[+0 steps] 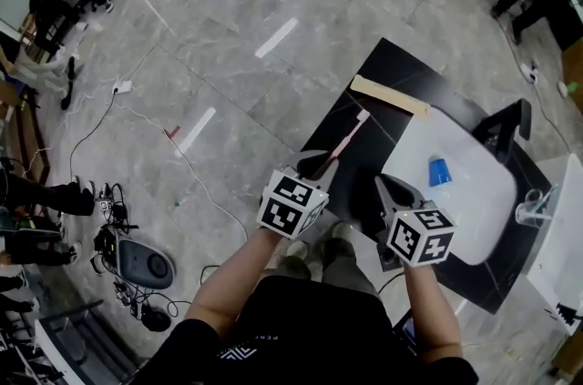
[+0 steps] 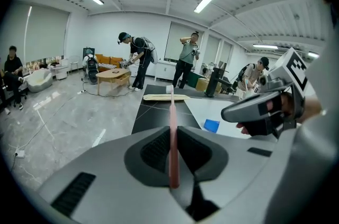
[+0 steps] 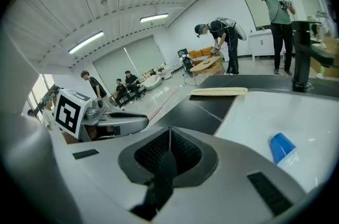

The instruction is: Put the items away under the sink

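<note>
My left gripper (image 1: 319,163) is shut on a pink toothbrush (image 1: 351,136), which sticks out forward over the black counter (image 1: 364,183). In the left gripper view the toothbrush (image 2: 172,106) stands clamped between the pads of that gripper (image 2: 173,138), its white head far ahead. My right gripper (image 1: 392,190) hovers beside it at the near edge of the white sink (image 1: 474,228), and its jaws (image 3: 169,151) are shut with nothing between them. A blue cup (image 1: 439,171) lies on its side in the sink, and it shows as the blue cup (image 3: 282,148) in the right gripper view.
A black faucet (image 1: 506,130) stands at the sink's far right. A pale wooden board (image 1: 389,96) lies on the counter's far edge. A clear cup (image 1: 533,208) sits on a white surface to the right. Several people stand or sit around the room; cables lie on the floor at left.
</note>
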{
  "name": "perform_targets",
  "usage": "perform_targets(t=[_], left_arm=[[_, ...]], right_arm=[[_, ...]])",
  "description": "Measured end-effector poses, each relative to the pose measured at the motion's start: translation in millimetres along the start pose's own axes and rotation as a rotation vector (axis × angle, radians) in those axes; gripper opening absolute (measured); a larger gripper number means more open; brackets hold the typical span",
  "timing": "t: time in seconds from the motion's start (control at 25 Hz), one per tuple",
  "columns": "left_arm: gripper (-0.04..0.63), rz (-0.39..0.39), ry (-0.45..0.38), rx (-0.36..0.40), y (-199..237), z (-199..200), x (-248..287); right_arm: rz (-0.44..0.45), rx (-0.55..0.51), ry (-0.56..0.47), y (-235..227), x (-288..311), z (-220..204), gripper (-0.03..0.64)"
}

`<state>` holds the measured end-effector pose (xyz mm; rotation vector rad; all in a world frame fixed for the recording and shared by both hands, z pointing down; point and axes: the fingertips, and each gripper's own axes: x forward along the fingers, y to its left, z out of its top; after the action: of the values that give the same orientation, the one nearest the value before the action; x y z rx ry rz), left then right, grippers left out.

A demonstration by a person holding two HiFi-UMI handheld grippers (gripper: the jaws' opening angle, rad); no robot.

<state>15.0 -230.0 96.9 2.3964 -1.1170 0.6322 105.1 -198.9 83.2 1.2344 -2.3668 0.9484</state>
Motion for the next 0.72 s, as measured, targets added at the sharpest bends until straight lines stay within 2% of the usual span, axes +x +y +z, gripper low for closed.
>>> perform_targets(t=[0.72], left_arm=[[0.049, -0.106, -0.048, 0.097, -24, -25, -77]], right_arm=[[-0.092, 0.027, -0.080, 73, -37, -40, 0.037]])
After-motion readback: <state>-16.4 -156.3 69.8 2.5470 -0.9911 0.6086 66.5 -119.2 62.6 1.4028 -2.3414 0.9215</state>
